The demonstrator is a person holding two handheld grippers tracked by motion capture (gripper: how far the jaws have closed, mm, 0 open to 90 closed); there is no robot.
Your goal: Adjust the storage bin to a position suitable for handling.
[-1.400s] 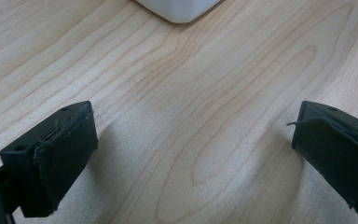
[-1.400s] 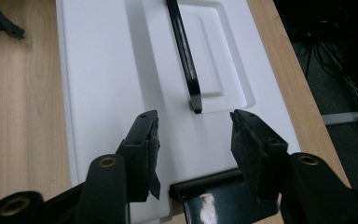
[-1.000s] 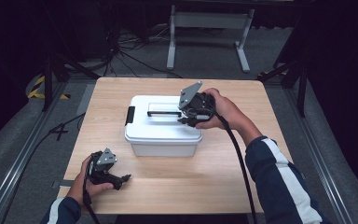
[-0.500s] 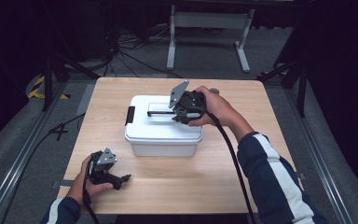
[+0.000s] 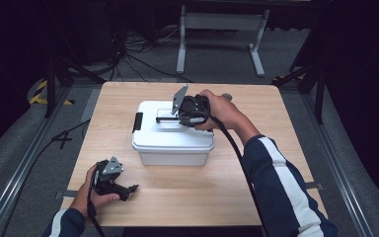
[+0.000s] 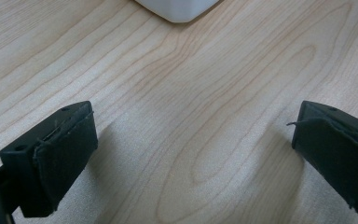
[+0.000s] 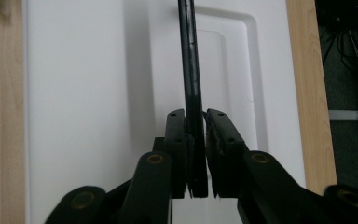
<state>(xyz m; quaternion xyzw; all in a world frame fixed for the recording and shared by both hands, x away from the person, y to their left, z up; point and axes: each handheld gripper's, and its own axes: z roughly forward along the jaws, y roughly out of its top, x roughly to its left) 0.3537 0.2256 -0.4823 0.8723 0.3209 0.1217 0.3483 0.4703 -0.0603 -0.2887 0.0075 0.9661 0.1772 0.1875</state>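
Right tool [image 7: 196, 154] just clamped shut on black handle [image 7: 189, 70], handle's long axis running lengthwise along white box lid [image 7: 84, 93].

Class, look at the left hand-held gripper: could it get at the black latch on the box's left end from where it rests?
Probably yes: the left hand-held gripper is open, with bare table leading to the latch.

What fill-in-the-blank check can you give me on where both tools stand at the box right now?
The right tool is shut on the box's black ____.
The white box stands on the ____ table.
The left tool has its jaws ____, with bare wood between them.
The black latch sits on the box's ____ end in the high view.
Missing: handle; wooden; open; left
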